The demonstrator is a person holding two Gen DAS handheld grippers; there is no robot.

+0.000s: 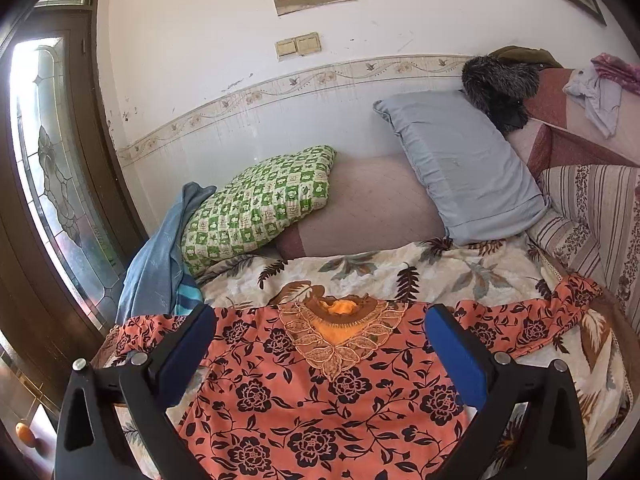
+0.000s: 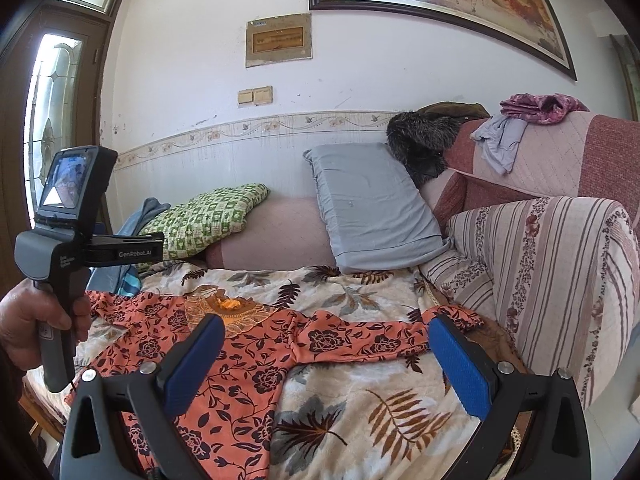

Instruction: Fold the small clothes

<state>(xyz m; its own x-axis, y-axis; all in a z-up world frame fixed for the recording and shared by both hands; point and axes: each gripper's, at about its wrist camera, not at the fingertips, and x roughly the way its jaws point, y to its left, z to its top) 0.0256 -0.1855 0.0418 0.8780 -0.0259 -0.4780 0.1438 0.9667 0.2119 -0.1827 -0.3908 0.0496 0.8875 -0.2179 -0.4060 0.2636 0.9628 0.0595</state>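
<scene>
Orange floral blouse [image 1: 320, 392] lies spread flat, front up, on the leaf-patterned blanket [image 1: 472, 272] covering the bed. Neckline with embroidered lace collar [image 1: 340, 340] points toward the wall; both sleeves extend sideways.

Left gripper [image 1: 320, 344]: fingers [image 1: 188, 356] spread wide, holding nothing. It hangs above the blouse's chest; in the left wrist view the collar sits between the two blue pads, and the sleeves run out past each finger. Contact with the cloth cannot be confirmed.

Right gripper [image 2: 326, 354]: fingers [image 2: 460, 364] likewise wide apart and empty. In the right wrist view the blouse's right sleeve [image 2: 384, 340] stretches across the gap between the pads, its cuff near the right-hand pad; the body of the garment lies under the left-hand pad.

A hand [image 2: 36, 328] grips the handle of the left gripper, seen at the left edge of the right wrist view, above the blouse's far sleeve.

Beyond the blouse: green checked pillow [image 1: 260, 208], grey pillow [image 1: 460, 168], striped cushion [image 2: 560, 280].
</scene>
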